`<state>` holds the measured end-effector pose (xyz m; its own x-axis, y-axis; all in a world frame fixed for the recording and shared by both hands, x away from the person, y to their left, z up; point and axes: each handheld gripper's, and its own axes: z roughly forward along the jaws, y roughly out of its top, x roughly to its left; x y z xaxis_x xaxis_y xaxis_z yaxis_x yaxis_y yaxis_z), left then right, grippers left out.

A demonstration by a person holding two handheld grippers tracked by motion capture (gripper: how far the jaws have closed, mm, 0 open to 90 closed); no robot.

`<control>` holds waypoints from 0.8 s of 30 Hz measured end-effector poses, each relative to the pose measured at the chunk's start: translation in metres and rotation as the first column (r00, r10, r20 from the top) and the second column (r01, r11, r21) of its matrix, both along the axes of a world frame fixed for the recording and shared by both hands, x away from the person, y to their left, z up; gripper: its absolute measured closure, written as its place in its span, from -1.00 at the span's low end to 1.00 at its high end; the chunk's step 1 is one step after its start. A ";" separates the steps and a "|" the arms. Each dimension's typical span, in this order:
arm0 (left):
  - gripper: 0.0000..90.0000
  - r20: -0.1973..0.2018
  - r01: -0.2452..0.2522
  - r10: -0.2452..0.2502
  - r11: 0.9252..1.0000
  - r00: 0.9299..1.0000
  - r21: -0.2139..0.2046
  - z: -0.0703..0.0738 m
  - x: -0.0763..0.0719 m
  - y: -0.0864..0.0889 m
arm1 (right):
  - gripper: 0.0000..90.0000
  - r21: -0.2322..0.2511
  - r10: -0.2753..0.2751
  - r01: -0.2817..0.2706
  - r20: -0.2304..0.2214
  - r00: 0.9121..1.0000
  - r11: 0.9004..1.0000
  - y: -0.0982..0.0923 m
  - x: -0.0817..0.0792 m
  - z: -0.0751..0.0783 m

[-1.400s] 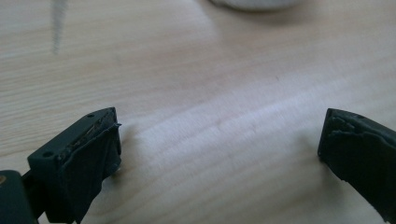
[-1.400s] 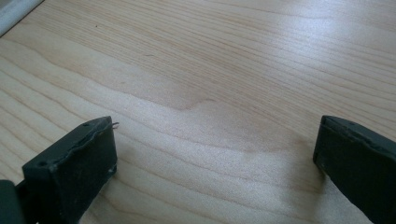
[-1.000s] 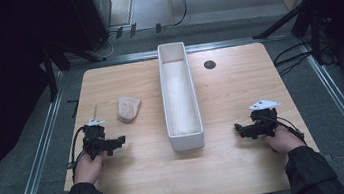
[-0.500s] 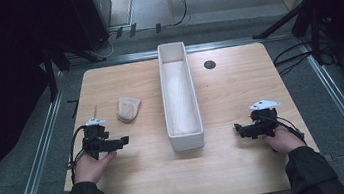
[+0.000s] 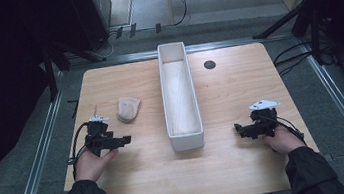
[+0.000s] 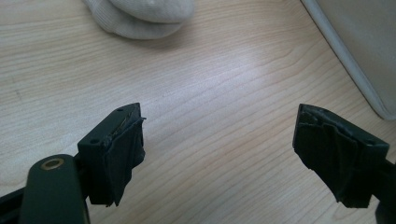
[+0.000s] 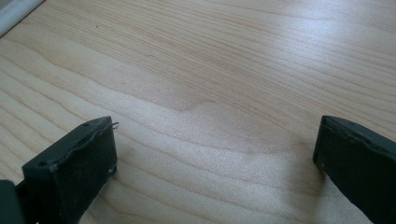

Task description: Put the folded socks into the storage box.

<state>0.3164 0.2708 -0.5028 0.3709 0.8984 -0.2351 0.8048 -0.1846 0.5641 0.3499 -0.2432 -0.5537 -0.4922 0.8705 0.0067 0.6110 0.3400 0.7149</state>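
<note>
We hold the L gripper [image 5: 124, 141] low over the table [image 5: 250, 167], jaws wide w/ nothing between, just been closing a bit; the rolled sock [image 5: 127, 109] lies just ahead, left of the white bin [image 5: 186, 140]. R gripper [image 5: 238, 129] jaws wide, nothing between.

Ribbed beige cloth sock [image 5: 128, 109] on smooth pale-wood table [image 5: 240, 168].

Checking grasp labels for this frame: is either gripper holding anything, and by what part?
Nothing is held. The left gripper and the right gripper both stand open over bare table. The rolled sock lies untouched beyond the left one.
</note>
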 end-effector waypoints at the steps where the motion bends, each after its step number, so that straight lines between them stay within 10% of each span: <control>1: -0.64 0.000 -0.003 0.003 1.000 1.000 0.002 0.000 0.000 0.000 | -1.00 0.000 0.001 -0.001 -0.001 1.000 1.000 0.000 0.000 0.000; 16: -0.64 0.019 -0.028 0.028 0.999 0.999 -0.016 0.010 0.013 -0.002 | -1.00 -0.016 0.021 -0.022 -0.023 1.000 1.000 -0.001 0.004 0.002; 19: -0.64 0.023 -0.028 0.028 1.000 0.999 -0.003 0.011 0.018 -0.003 | -0.76 -0.028 0.050 -0.051 -0.032 0.998 0.998 -0.002 0.006 0.007; 24: -0.64 0.031 -0.038 0.038 0.999 0.999 0.012 0.013 0.028 -0.003 | -0.70 0.012 -0.012 0.012 -0.016 1.000 1.000 -0.008 0.008 0.014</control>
